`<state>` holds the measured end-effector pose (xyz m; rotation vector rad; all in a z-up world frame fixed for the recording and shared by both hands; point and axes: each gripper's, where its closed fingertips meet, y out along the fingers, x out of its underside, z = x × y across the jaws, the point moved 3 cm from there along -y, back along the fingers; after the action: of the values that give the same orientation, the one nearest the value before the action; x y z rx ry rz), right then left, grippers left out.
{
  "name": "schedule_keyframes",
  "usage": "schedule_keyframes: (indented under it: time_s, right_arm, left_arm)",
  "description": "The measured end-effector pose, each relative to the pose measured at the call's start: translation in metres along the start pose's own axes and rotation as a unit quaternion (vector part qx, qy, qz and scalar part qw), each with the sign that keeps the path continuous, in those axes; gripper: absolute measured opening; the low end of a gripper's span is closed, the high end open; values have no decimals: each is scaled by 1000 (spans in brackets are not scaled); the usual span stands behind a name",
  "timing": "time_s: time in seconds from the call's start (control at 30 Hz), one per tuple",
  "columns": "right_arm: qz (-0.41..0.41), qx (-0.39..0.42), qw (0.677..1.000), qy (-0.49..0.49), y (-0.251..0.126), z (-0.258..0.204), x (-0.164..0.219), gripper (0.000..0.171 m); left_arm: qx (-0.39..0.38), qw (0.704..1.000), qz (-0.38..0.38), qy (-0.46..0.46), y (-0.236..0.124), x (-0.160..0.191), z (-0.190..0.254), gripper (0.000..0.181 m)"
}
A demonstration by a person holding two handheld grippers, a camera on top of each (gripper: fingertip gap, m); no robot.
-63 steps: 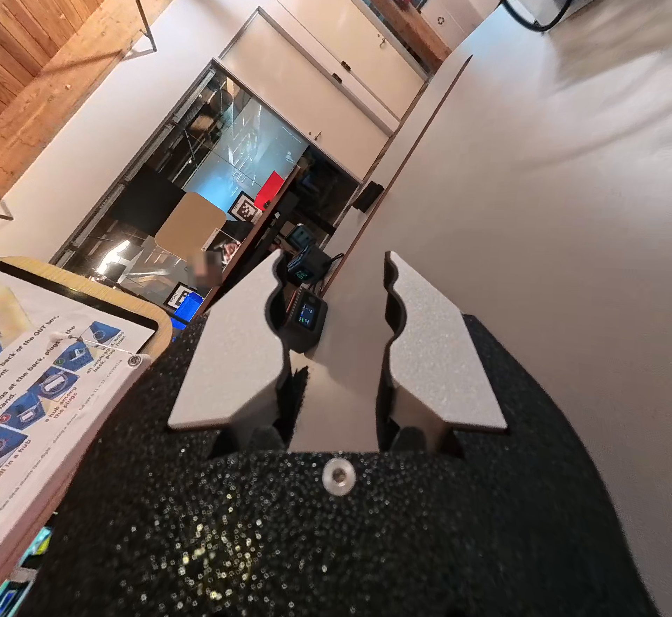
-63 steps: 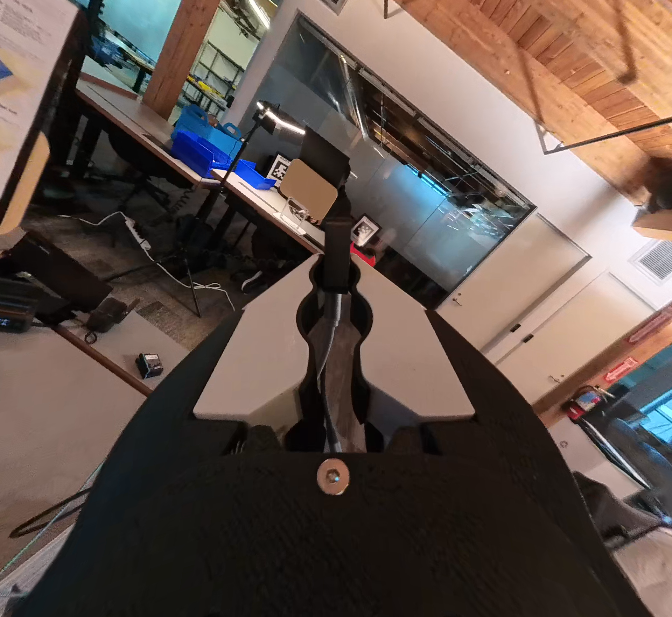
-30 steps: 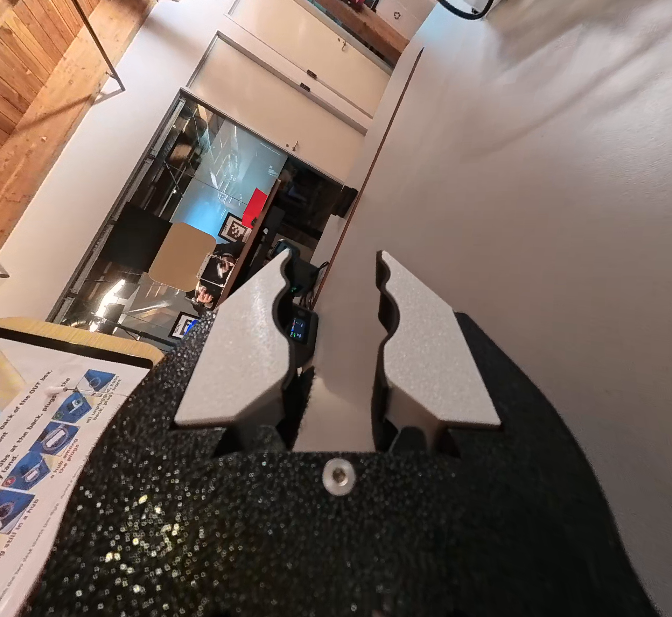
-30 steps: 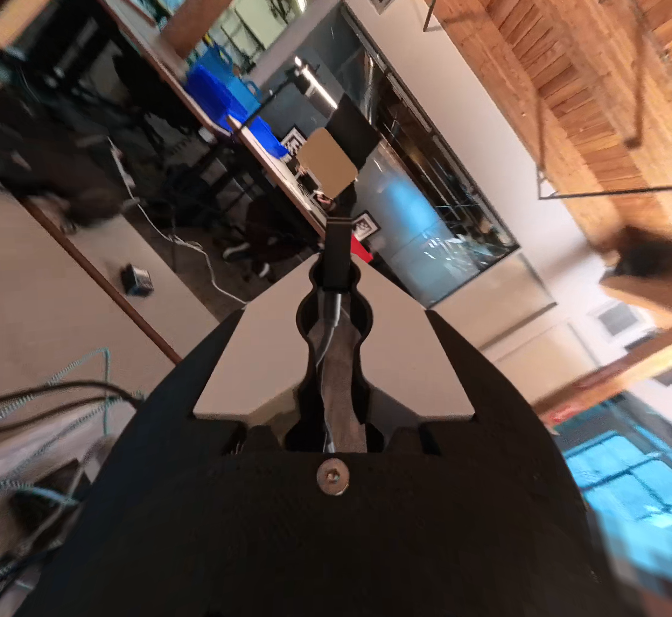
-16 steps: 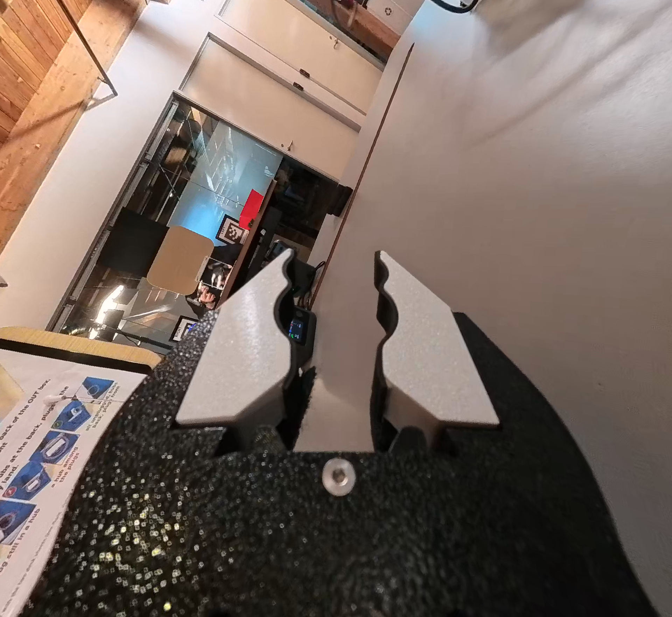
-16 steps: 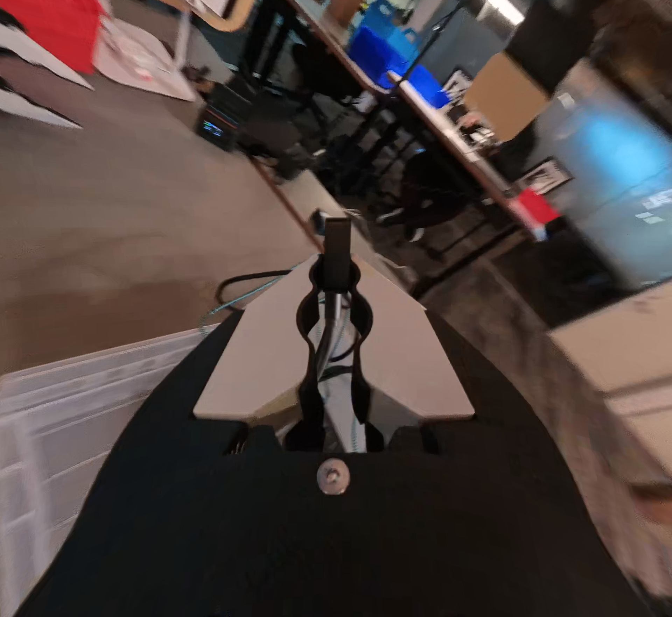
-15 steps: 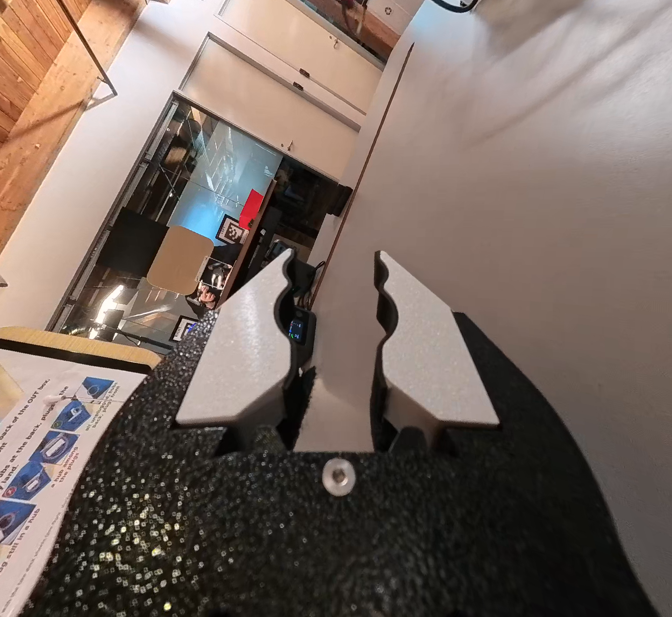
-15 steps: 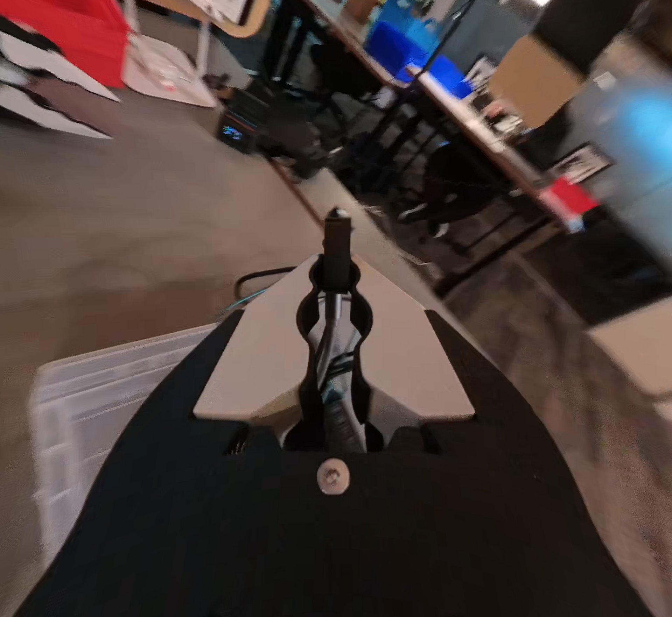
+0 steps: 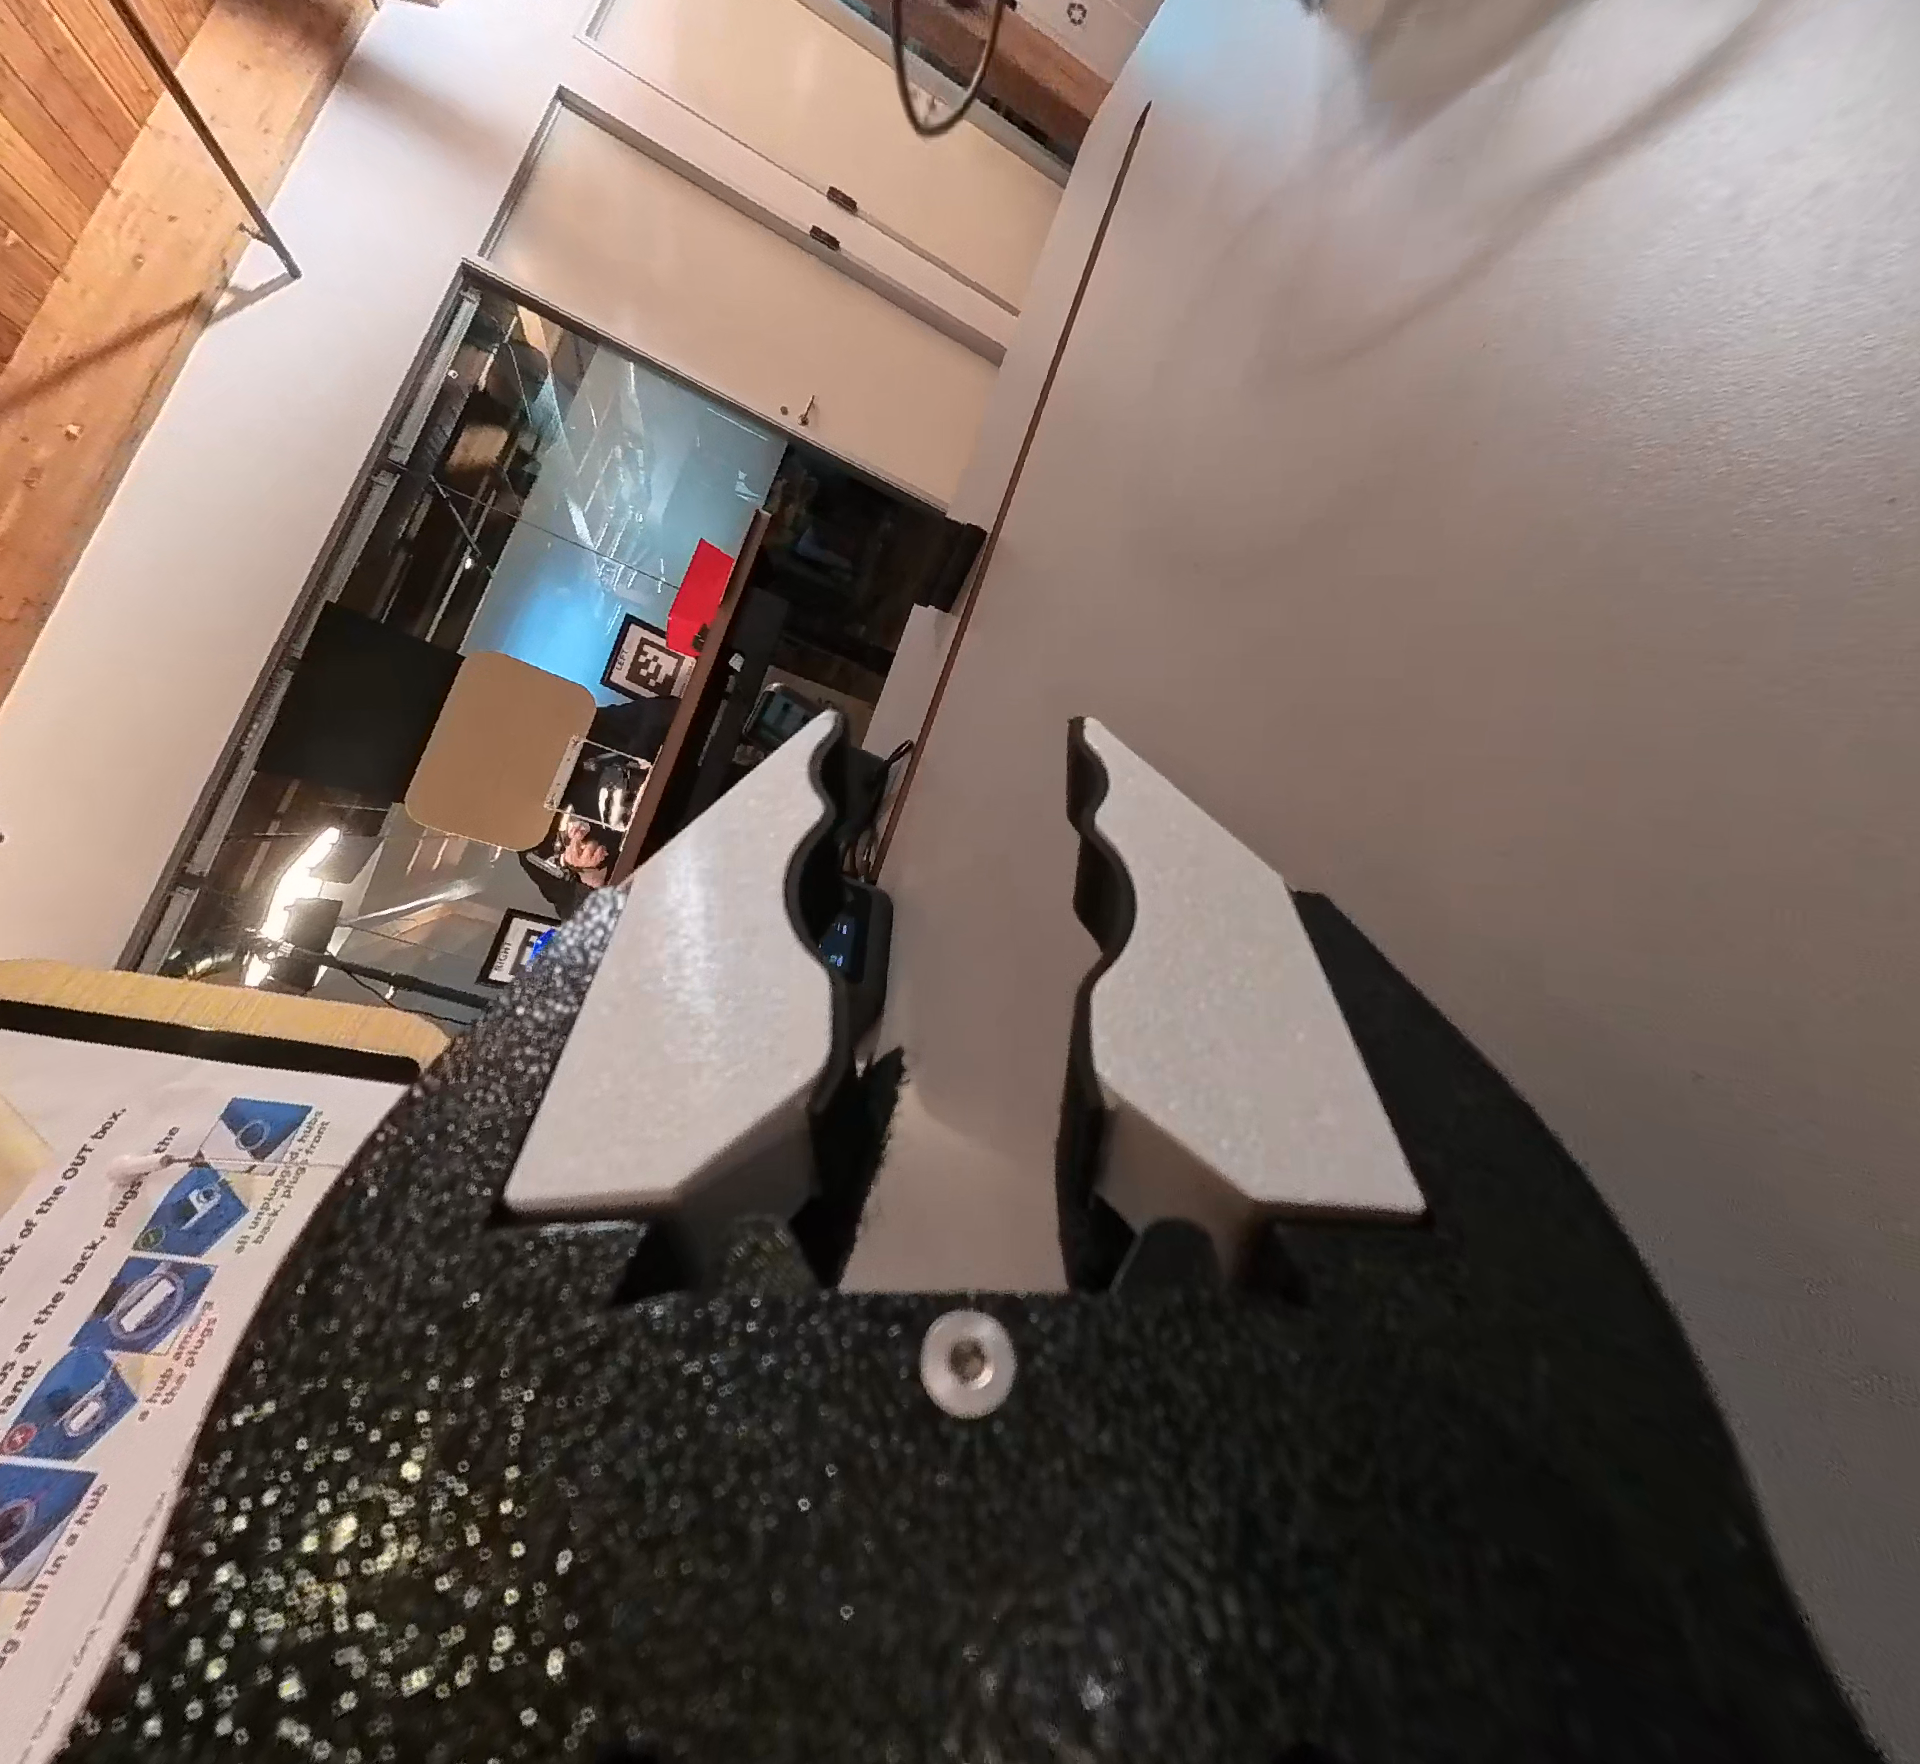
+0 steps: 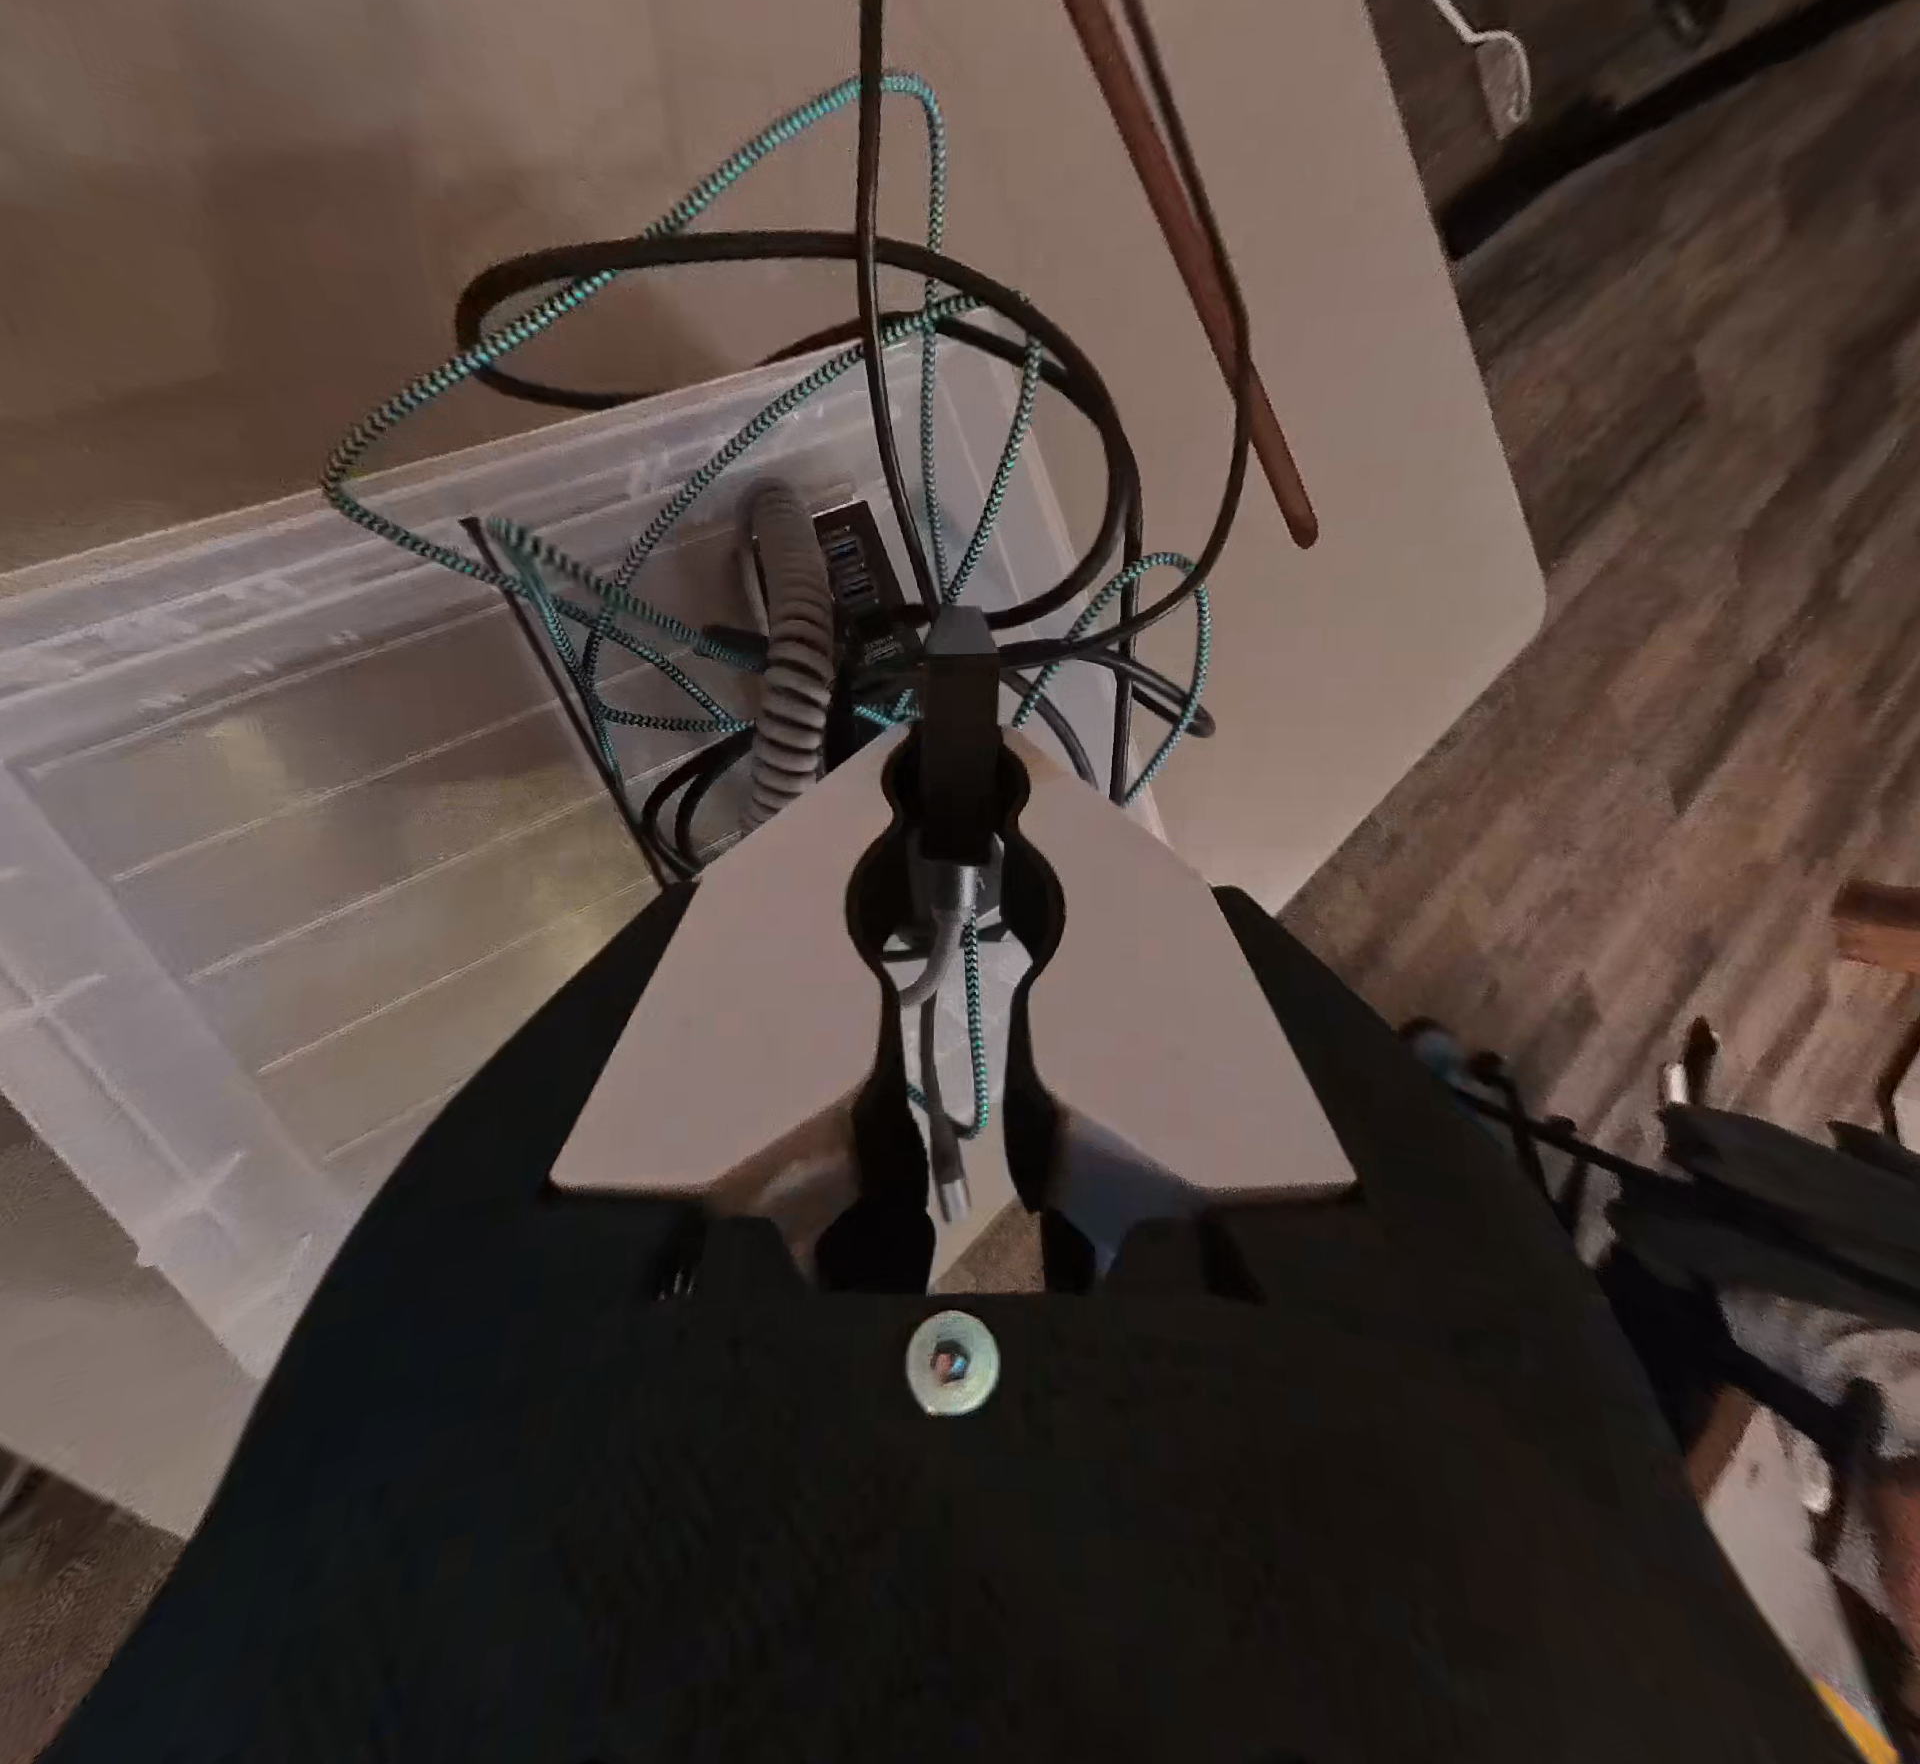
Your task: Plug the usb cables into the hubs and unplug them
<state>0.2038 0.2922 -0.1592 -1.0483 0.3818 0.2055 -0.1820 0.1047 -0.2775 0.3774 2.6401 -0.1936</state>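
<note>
Right hand-held gripper (image 10: 956,769), one hub (image 10: 958,738) clamped, now over bin (image 10: 312,779).

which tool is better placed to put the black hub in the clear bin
Right. The right tool is shut on the black hub, right over the clear bin. The left tool is open, empty, over bare table.

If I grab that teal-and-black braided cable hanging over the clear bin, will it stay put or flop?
Likely floppy: the teal-and-black braided cable droops in loose loops over the clear plastic bin. It probably snags too, since it crosses the black cable. Probably light.
</note>
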Motion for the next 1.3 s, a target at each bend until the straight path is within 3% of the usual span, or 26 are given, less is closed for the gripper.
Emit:
schedule_keyframes:
  time_s: [0.3, 0.37, 0.43, 0.5, 0.6, 0.63, 0.77, 0.9, 1.2, 1.3]
  right_arm:
    - [-135, -23, 987, -88, 29, -6, -10, 9]
    - [-120, -47, 991, -43, 30, 0, -10, 8]
    - [-75, -92, 989, 84, 29, 10, -6, 8]
    - [-1, -145, 966, 212, 26, 19, -2, 8]
    - [109, -280, 870, 390, 20, 16, 1, 9]
    - [118, -290, 847, 430, 24, 18, 9, 8]
    - [124, -283, 804, 508, 46, 18, 42, 9]
    - [112, -276, 786, 541, 57, 15, 51, 13]
    - [-17, -226, 809, 543, 62, 1, 59, 25]
    - [-103, -162, 848, 493, 58, -7, 76, 34]
  left_arm:
    - [11, 1000, 1, 21, 0, -3, 6, 38]
    - [12, 1000, 2, 21, 0, -3, 6, 38]
    - [12, 1000, 2, 23, 0, -4, 6, 38]
    - [12, 1000, 3, 27, 0, -4, 6, 38]
    - [14, 999, 2, 32, 1, -4, 8, 38]
    - [14, 999, 1, 34, 1, -4, 8, 38]
    - [13, 999, 1, 35, 1, -4, 8, 37]
    - [15, 999, 0, 35, 2, -3, 8, 37]
    - [20, 999, -3, 49, 2, -3, 10, 37]
    - [22, 998, -2, 56, 2, -5, 11, 37]
